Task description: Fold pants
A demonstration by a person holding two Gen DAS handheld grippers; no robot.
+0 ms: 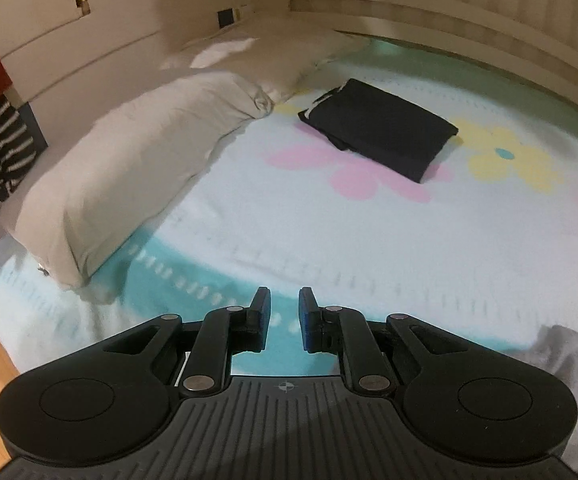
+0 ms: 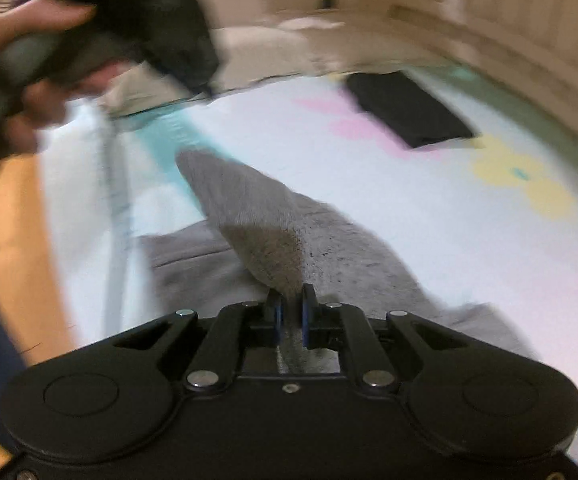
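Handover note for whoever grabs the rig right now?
Right gripper: shut on a fold of the grey pants, lifted off the bed.
Left gripper: nothing between its fingers, a small gap left, above the bedsheet.
Folded black garment: lies further back on the bed, near the beige duvet.
Done: black piece looks folded.
Left: grey pants still crumpled; spread and fold.

left hand-held gripper: slightly parted, empty | right hand-held gripper: clamped

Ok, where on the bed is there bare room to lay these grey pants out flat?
Free: the wide sheet between the beige duvet, the folded black pants and the grey pants. Crowded: the duvet side and the far corner around the black pile.
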